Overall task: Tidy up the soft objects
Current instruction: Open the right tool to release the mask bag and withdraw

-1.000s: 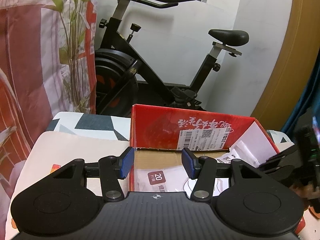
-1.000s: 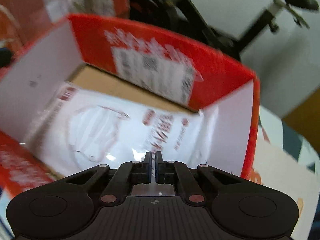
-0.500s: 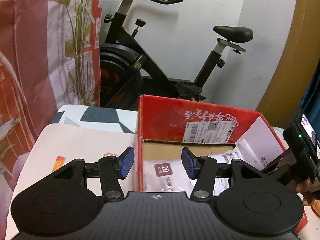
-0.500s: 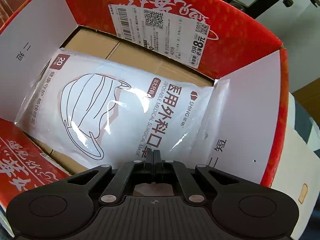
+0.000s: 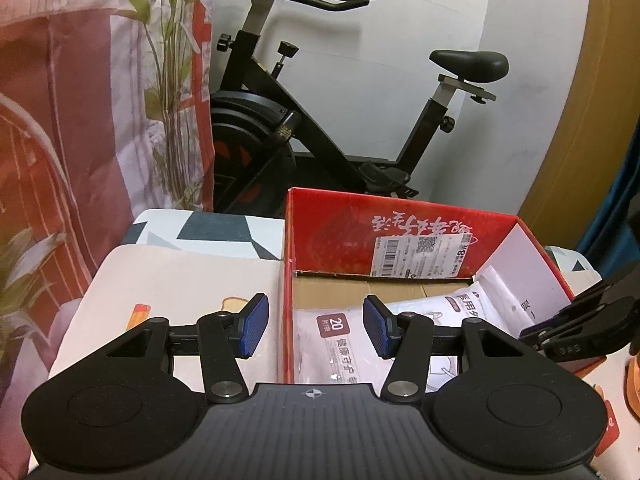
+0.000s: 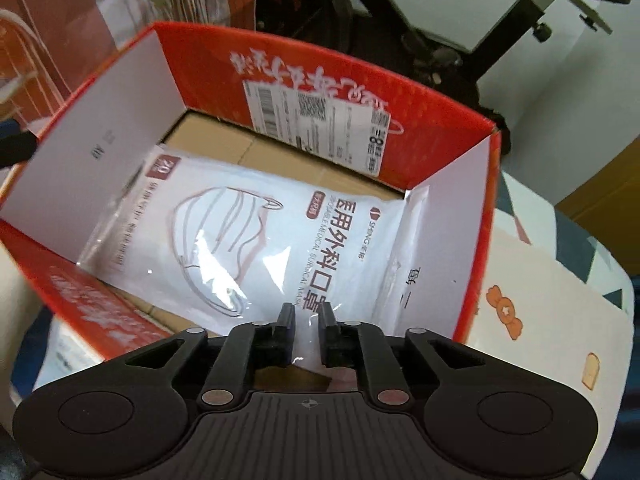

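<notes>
Mask pack (image 6: 256, 240) lies in red box (image 6: 440, 92) — right jaws slightly parted, left wide — both empty.

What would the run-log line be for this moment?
stage: release | mask pack: lying in red box | right gripper: open, just above pack | left gripper: open, empty

Mask packet (image 6: 256, 236) inside box (image 6: 472, 216), exercise bike (image 5: 320, 120) behind.
</notes>
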The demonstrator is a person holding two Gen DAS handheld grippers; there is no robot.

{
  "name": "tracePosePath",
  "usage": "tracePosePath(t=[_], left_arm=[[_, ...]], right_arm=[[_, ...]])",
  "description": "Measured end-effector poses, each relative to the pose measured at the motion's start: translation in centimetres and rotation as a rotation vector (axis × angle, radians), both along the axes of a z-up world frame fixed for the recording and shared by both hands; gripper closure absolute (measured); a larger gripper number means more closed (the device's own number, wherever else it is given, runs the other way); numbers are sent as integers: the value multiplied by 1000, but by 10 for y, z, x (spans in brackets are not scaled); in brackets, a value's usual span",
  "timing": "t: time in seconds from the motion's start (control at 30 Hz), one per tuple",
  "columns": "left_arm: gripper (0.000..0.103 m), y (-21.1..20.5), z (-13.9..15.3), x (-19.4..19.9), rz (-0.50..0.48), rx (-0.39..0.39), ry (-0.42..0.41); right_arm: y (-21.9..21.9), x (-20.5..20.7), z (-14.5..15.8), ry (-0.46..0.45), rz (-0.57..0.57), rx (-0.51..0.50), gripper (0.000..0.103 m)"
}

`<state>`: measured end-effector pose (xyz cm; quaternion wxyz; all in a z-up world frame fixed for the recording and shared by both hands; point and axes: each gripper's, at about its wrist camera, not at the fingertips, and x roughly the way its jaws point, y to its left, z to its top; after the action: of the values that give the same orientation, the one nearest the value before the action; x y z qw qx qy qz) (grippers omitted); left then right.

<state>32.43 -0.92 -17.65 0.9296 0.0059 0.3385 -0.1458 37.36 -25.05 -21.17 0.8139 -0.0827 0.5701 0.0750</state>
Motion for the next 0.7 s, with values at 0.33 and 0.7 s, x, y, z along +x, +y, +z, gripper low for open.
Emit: tracePosePath(t=[0.33, 0.7], left_arm=[[48, 5, 15, -29, 12, 16, -24], [6, 7, 17, -54, 20, 30, -31]], right_arm=[[-5, -36, 35, -122, -61, 47, 62], [-11, -71, 48, -209, -145, 76, 4]])
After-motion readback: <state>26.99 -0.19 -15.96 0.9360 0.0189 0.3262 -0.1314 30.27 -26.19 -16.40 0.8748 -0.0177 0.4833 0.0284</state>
